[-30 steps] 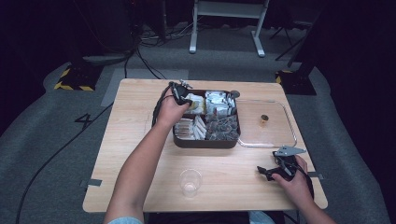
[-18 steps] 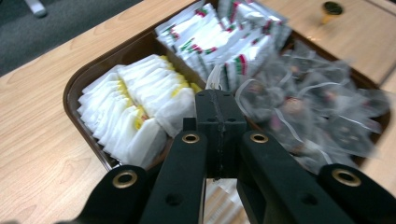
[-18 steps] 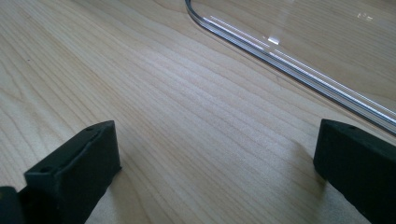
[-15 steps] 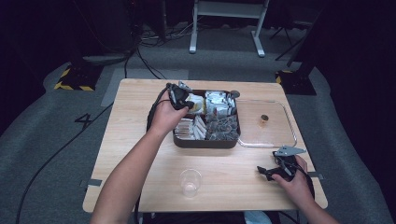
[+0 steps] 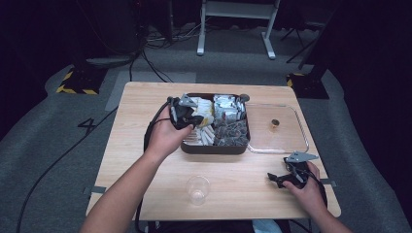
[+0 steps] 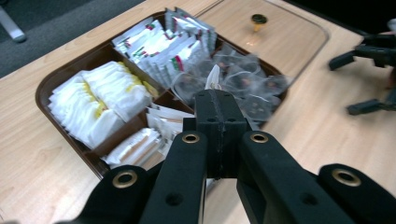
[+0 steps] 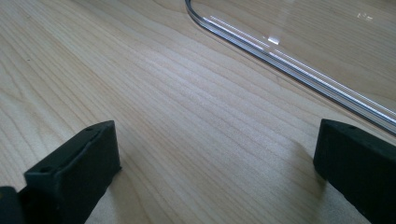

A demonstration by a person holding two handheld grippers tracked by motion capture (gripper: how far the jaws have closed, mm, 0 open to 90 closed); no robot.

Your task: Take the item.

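Note:
A dark brown tray with compartments holds white packets, silver sachets and dark tea bags in clear wrap. My left gripper hovers over the tray's left half. In the left gripper view its jaws are pressed together, and a small pale sachet pokes out past the tips. My right gripper rests on the table near the front right. Its fingers stand wide apart over bare wood.
A clear lid with a gold knob lies flat to the right of the tray; its edge runs just beyond the right gripper. A clear plastic cup stands near the front edge, between my hands. Black cables trail off the table's left side.
My left hand has drawn back from the tray's far left corner toward the near side and risen a little, jaws still together. The right hand has kept still.

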